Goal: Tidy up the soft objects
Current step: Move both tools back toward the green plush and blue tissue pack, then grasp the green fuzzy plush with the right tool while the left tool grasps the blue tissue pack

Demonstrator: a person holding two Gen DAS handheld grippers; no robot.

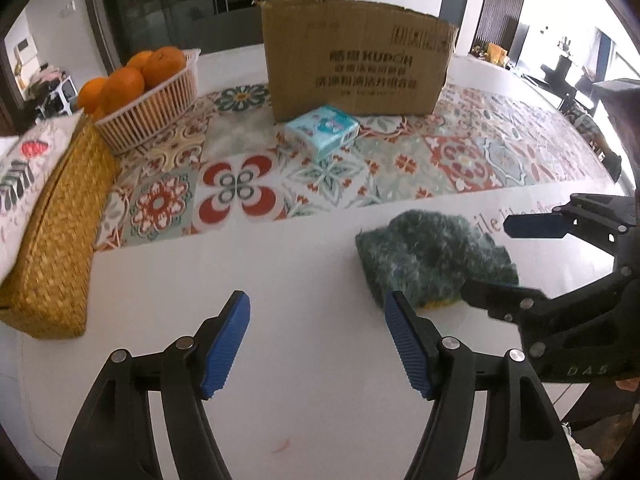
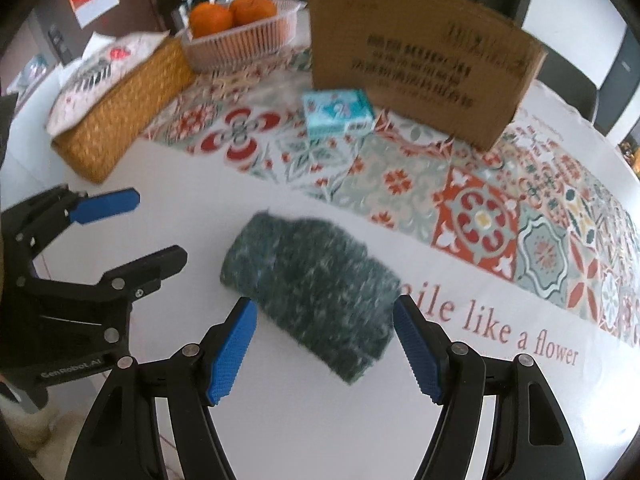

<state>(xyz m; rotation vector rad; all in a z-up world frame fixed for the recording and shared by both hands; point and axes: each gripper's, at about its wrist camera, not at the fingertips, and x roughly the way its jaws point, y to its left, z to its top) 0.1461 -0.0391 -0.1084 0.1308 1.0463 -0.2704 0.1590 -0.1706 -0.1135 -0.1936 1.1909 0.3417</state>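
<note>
Sponge [image 2: 312, 292] lies flat on desk [image 2: 280, 420], 12 o'clock of right gripper [image 2: 325, 350], jaws apart, straddling it. Left gripper [image 1: 318, 344] jaws apart, empty. Risk: shallow pinch slips off fuzzy top.

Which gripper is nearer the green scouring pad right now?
Right. The right gripper has its open jaws straddling the near end of the green scouring pad. The left gripper, also open, sits off to the pad's left side over bare tablecloth.
</note>
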